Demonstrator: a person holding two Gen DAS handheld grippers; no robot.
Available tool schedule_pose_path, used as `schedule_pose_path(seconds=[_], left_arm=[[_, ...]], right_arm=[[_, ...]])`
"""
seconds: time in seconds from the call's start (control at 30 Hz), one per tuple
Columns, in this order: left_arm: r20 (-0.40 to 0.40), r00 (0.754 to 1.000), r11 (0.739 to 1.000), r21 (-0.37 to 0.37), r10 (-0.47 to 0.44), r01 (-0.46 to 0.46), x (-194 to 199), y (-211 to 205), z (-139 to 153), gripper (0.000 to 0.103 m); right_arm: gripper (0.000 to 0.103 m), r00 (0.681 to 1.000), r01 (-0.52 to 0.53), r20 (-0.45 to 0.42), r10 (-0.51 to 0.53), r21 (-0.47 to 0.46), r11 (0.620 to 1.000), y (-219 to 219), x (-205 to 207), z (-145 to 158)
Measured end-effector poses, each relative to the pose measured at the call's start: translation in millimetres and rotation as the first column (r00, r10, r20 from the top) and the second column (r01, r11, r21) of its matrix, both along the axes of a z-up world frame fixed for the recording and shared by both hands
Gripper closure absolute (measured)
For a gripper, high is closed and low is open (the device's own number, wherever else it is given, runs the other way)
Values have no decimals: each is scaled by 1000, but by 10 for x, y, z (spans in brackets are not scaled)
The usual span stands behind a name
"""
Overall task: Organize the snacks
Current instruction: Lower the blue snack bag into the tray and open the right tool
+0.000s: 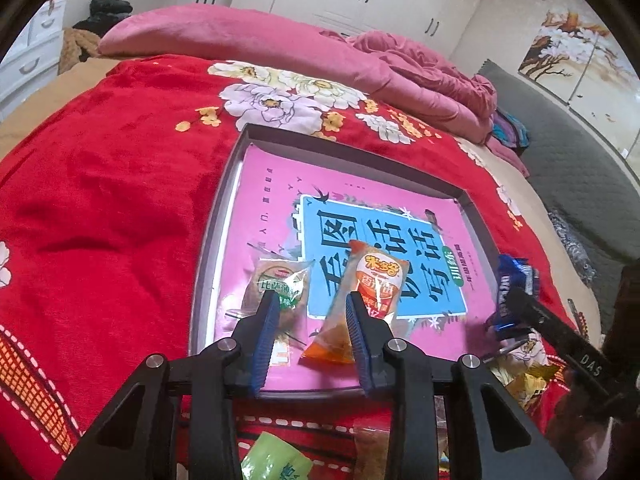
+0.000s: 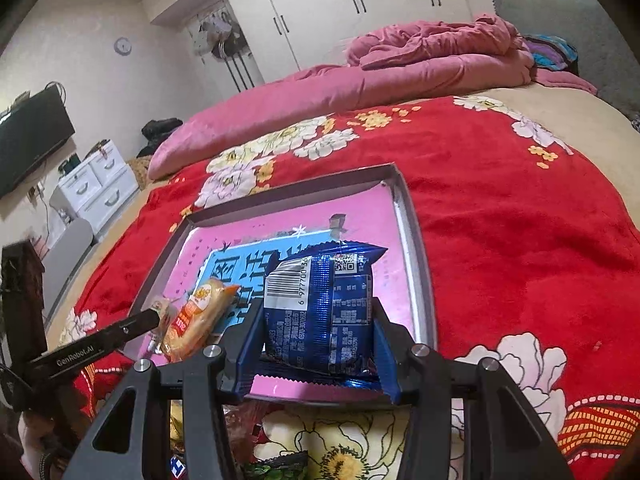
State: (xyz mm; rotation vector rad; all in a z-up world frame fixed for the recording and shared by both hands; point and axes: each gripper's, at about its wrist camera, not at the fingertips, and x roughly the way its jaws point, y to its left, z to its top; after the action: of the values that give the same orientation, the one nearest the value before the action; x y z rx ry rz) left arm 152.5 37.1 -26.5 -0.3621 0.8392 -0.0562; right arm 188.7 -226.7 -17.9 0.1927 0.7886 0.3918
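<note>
Snacks were being gathered into a grey tray point(image 2: 416, 240) lined with a pink book, on the red floral bed. The blue foil packet point(image 2: 320, 304), clamped in the right hand-held gripper point(image 2: 316, 360), should be lowered flat before release. The left hand-held gripper point(image 1: 312, 332) stood empty, nearly closed, above an orange packet point(image 1: 368, 288) and a green-labelled cake point(image 1: 280, 284).

A shiny blue packet point(image 2: 320, 304) and orange packet point(image 1: 372, 284) over a pink-lined tray point(image 1: 224, 208) on a red floral blanket point(image 1: 112, 168).
</note>
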Motion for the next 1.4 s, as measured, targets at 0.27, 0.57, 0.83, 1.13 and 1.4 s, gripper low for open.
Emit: schedule_pose_path(seconds=[0.27, 0.57, 0.83, 1.13, 1.4], left_arm=[[-7, 1000, 1000, 3, -29, 29, 15, -77, -7, 68], [-17, 999, 998, 26, -48, 49, 24, -143, -26, 67], [-56, 997, 999, 11, -45, 46, 63, -130, -107, 67], [-58, 997, 998, 11, -57, 58, 70, -146, -110, 67], [-58, 996, 998, 3, -67, 67, 71, -164, -109, 63]], right_arm=[[53, 999, -43, -7, 43, 5, 999, 97, -4, -26], [53, 996, -79, -34, 79, 13, 997, 208, 7, -76], [53, 995, -88, -43, 88, 13, 996, 241, 12, -95], [53, 993, -102, -51, 103, 26, 994, 246, 9, -101], [53, 995, -79, -52, 80, 34, 996, 186, 1, -94]])
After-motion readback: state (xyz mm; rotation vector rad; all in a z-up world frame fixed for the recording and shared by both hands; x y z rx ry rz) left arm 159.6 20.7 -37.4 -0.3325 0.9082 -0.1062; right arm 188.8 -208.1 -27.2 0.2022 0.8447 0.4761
